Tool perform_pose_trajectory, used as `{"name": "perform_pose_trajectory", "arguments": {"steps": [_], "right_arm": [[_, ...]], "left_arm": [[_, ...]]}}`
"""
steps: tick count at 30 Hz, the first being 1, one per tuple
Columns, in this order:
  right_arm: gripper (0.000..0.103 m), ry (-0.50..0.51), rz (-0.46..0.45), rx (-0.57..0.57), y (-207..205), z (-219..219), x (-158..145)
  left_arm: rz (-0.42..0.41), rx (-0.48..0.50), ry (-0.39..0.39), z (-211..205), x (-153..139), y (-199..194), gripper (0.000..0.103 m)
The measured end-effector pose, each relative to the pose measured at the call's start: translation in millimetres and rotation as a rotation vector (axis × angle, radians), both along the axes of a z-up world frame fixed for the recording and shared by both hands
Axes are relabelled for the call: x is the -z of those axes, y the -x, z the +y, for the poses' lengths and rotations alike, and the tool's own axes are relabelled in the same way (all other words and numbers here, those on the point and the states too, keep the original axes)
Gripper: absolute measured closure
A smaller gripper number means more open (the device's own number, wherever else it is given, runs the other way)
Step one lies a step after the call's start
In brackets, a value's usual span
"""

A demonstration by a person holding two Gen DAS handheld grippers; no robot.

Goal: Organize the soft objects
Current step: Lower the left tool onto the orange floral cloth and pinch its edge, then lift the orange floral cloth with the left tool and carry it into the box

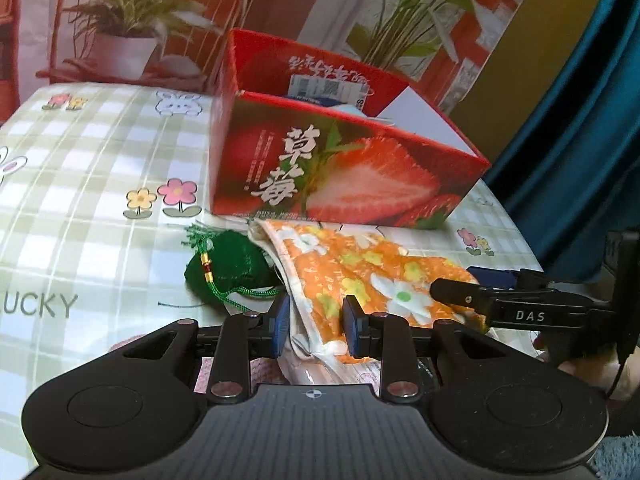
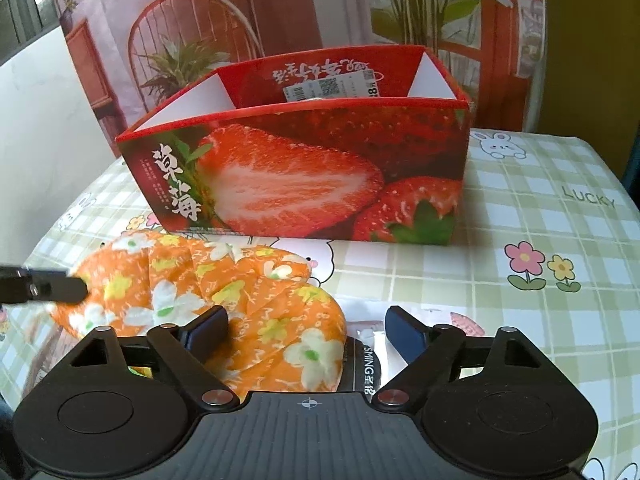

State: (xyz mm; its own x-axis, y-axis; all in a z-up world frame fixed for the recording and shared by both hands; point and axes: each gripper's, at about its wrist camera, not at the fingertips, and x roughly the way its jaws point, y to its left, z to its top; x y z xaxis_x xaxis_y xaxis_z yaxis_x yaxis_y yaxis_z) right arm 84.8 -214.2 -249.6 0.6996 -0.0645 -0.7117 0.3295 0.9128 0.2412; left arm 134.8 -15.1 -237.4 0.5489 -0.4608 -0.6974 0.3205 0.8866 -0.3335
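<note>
Worktop cover: green-and-white check printed with flowers, rabbits and the word LUCKY. Behind it, a backdrop picturing potted plants and a chair; a teal curtain hangs at right.

One strawberry box — one orange floral cloth, one green pouch, two grippers.

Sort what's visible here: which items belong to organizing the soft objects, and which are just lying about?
Part of the job:
- orange flowered cloth, pinched by the left gripper
- green drawstring pouch
- red strawberry-print cardboard box
- right gripper, open beside the cloth

Just lying about:
- green checked tablecloth
- glossy packet under the cloth
</note>
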Motion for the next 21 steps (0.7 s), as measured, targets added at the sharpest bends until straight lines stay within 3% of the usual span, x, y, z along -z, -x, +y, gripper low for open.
{"name": "perform_pose_trajectory", "arguments": {"steps": [7,21], "right_arm": [[0.045,-0.038,-0.019,-0.022,5.2,-2.5,-2.9],[0.070,-0.052,-0.044,-0.033,9.7,-4.5,-2.7]], "left_arm": [[0.015,0.007,-0.015,-2.3,4.4,-3.1,0.073],[0.037,-0.001,-0.007,-4.9,12.9,-7.9,0.073]]}}
